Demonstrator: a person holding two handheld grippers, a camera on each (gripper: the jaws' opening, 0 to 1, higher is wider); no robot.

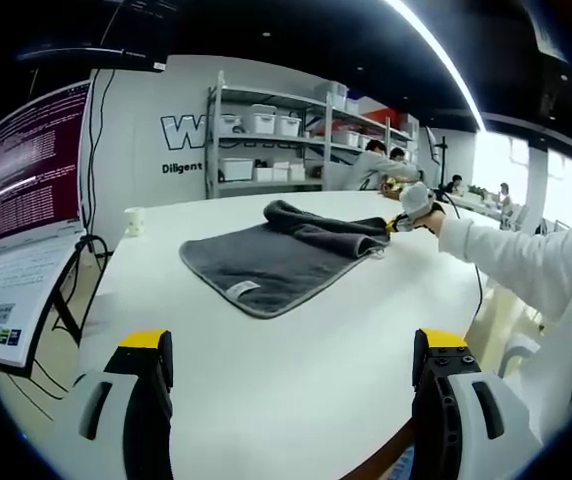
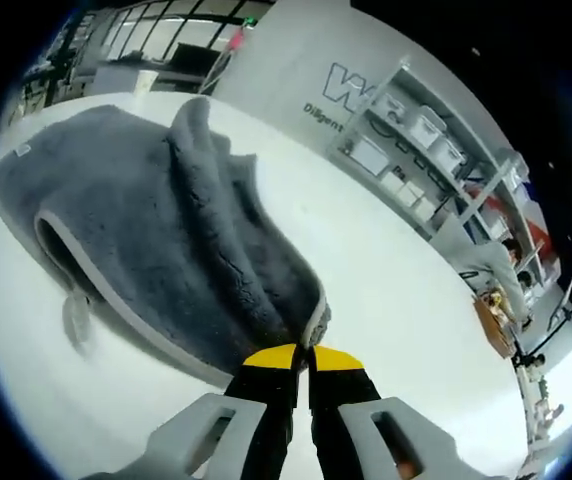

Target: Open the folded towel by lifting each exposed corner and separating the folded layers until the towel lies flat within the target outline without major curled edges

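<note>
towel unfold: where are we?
Done: part of the grey towel already lies flat on the white table. In hand: the right hand-held gripper is shut on a towel corner, lifting a folded layer. Left: that bunched fold along the far edge still needs spreading. The left hand-held gripper is open, idle.

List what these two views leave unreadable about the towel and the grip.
- Towel underside and hidden layers, both views: its own folds cover them.
- Target outline, both views: not discernible on the white table.
- Right gripper, left gripper view: too small to show the grip.
- Towel tag: print too small.
</note>
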